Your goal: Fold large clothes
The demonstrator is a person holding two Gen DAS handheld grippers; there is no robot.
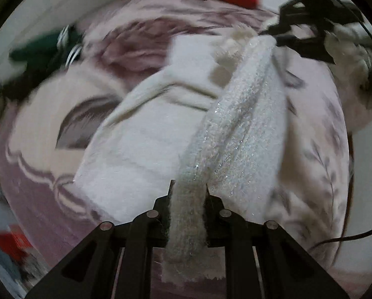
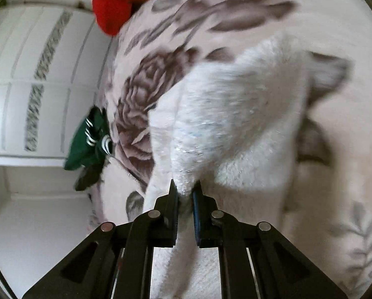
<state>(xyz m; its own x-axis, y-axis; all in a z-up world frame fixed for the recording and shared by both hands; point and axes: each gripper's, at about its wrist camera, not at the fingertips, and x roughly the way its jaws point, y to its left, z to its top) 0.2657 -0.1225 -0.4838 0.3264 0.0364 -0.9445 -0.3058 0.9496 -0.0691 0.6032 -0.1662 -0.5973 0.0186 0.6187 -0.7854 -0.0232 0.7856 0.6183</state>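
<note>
White fuzzy garment (image 1: 146,149) in both grippers

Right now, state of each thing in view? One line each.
White sweater: partly lifted off the bedspread, a sparkly strip stretched between both grippers.
Left gripper: jaws shut on the sweater.
Right gripper: jaws shut on the sweater.
Red garment: bunched, at the bedspread's far edge.
Green garment: crumpled, at the bedspread's side edge.
Bedspread: spread flat, floral.

Fuzzy white knit sweater (image 1: 161,134) with glittery threads lies on a soft, matt floral blanket (image 1: 318,134).
</note>
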